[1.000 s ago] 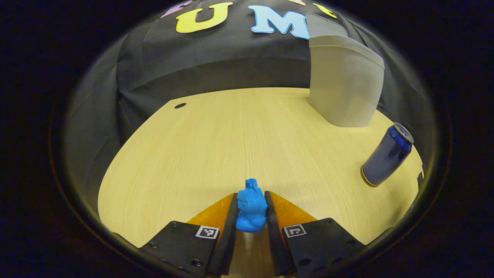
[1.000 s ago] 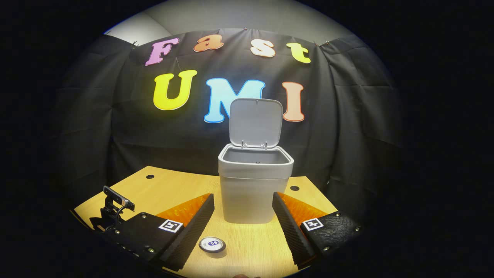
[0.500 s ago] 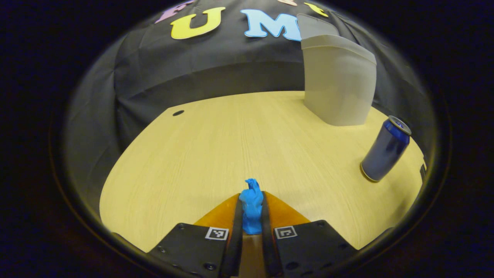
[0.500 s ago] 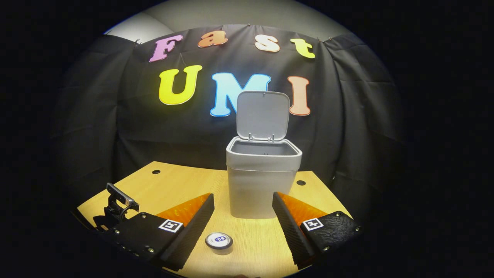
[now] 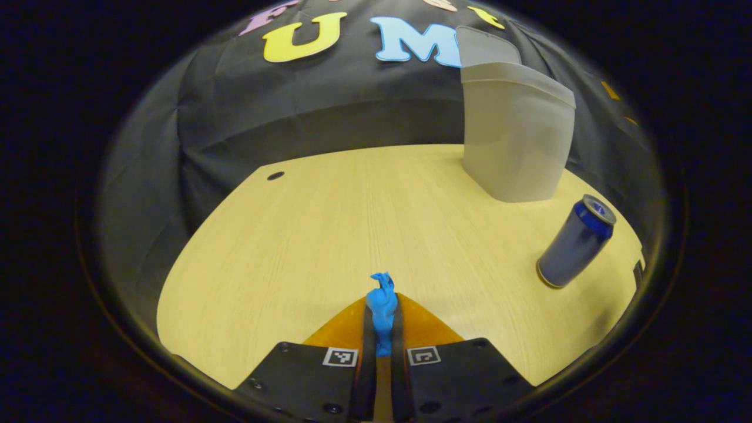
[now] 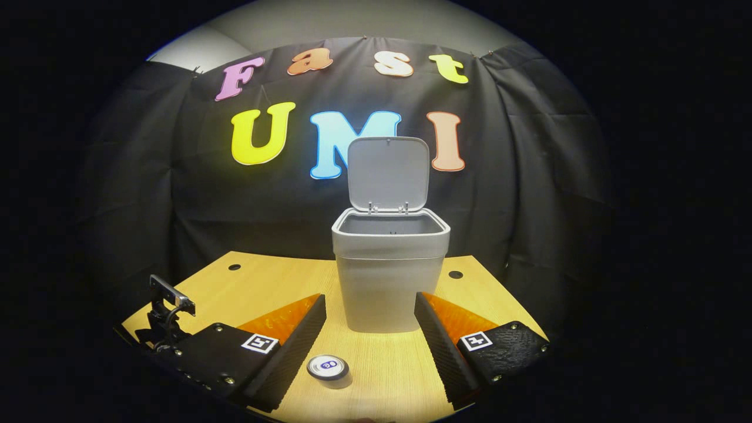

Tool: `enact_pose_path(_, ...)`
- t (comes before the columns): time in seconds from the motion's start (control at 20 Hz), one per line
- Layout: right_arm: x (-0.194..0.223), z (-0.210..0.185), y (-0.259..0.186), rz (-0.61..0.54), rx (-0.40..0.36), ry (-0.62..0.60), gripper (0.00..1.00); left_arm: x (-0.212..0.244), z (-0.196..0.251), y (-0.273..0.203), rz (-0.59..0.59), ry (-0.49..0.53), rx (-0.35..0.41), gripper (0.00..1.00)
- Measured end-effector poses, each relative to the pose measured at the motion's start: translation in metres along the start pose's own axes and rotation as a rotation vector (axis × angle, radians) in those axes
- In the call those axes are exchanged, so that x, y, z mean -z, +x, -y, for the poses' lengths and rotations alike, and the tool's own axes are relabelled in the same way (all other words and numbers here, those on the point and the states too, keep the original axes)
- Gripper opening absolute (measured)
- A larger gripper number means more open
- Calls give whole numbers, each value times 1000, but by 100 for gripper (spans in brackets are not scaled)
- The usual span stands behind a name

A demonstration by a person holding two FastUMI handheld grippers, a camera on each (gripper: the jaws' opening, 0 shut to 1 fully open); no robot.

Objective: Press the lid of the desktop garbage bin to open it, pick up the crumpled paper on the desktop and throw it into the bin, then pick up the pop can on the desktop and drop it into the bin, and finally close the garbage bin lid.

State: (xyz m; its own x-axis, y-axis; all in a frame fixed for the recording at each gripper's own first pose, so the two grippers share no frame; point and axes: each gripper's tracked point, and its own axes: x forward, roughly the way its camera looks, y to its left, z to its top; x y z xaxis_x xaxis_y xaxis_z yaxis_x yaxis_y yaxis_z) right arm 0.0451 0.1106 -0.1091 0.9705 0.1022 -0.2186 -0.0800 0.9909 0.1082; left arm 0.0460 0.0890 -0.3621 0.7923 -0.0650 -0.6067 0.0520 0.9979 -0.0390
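On desk [image 5: 305,235]: one can [image 5: 574,242], one bin [image 6: 389,273].

You have a light wood-grain desktop [image 5: 329,235] with round cable holes [image 6: 234,267] near its back corners. Behind the black cloth, a pale wall [image 6: 364,20] shows above its top edge.

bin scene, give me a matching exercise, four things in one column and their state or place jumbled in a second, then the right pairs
Things:
1. crumpled paper
2. pop can
3. bin lid
4. right gripper

States:
A. swung up, standing open above the bin's rim
B. fingers spread wide, holding nothing
C. pinched between the left gripper's two fingers
D. standing upright on the desktop, near the front of the garbage bin

Pairs: 1-C, 2-D, 3-A, 4-B
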Motion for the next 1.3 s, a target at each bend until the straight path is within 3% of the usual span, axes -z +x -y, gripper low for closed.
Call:
enact_pose_path(0.3, -14, 24, 10, 31, 23, 57, 97, -85, 26, -24, 126, 3, 32, 16)
enact_pose_path(0.5, -22, 43, 16, 58, 62, 21, 97, -136, 58, -32, 216, 16, 79, 16)
enact_pose_path(1.3, -24, 79, 10, 92, 84, -42, 97, -312, 165, -49, 496, 37, 238, 16)
